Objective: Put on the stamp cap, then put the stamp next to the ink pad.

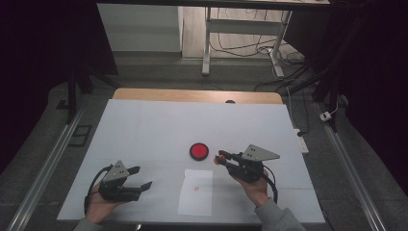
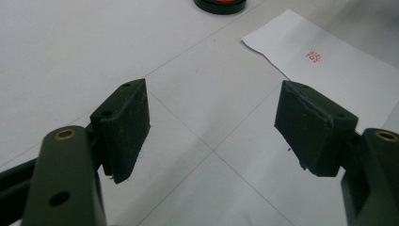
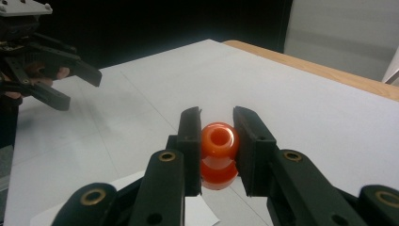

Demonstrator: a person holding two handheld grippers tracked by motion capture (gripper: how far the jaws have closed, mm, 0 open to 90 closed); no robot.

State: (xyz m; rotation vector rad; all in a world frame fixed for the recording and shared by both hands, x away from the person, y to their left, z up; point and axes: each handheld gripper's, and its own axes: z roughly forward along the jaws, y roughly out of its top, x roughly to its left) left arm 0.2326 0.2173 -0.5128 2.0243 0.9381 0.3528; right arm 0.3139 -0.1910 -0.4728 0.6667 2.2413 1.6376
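My right gripper (image 1: 221,157) (image 3: 217,125) is shut on an orange stamp (image 3: 219,155) (image 1: 216,161), whose round handle sits between the pads, held just above the table to the right of the ink pad. The round red ink pad (image 1: 198,151) (image 2: 220,4) lies in its black case at the table's middle. A white paper slip (image 1: 196,191) (image 2: 339,70) lies in front of it and bears a small red stamp mark (image 1: 196,188) (image 2: 314,56). My left gripper (image 1: 142,177) (image 2: 214,101) (image 3: 80,90) stands open at the front left, low over the table, with nothing between its jaws.
A white sheet (image 1: 144,130) covers the table, with a wooden edge (image 1: 192,95) at the far side. Beyond it stand desk legs (image 1: 207,43) and loose cables (image 1: 284,72) on the floor. Metal rails (image 1: 43,168) run along both sides.
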